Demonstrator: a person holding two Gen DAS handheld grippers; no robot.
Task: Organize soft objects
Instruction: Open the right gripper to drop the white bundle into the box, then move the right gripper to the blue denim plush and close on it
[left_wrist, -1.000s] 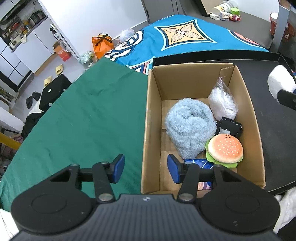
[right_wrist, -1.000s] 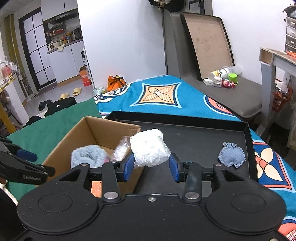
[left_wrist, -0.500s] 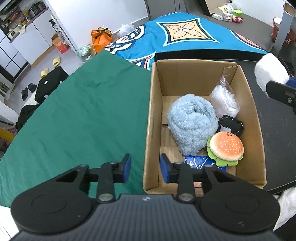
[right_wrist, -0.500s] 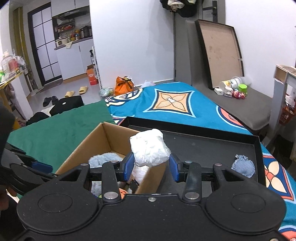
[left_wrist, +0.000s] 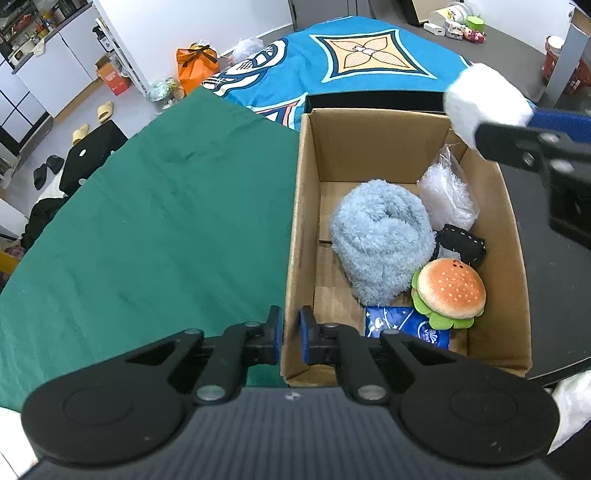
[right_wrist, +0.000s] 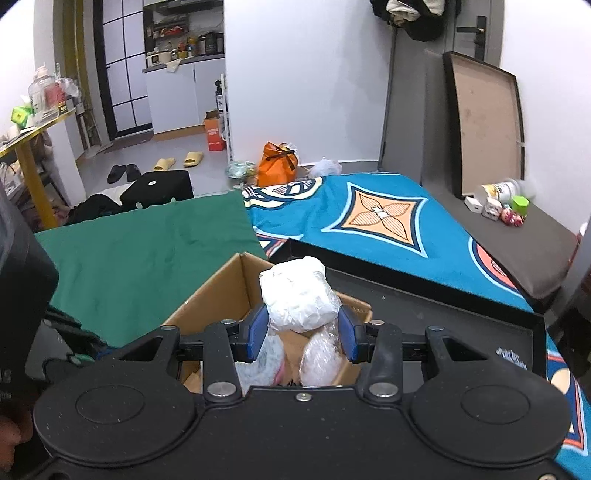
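Right gripper (right_wrist: 302, 339) clamps a white bundle (right_wrist: 299, 297): crinkled, plastic-wrapped, lumpy, roughly fist-shaped. It hangs above the far right corner of the cardboard box (left_wrist: 295, 236).

Left gripper (left_wrist: 290, 334) is pinched shut on the box's near left wall, one blue pad each side.

Inside the box: fluffy pale-blue roll (left_wrist: 380, 249) mid-floor, clear plastic wad (left_wrist: 448, 197) against the right wall, burger plush (left_wrist: 448, 291) near the front right corner.
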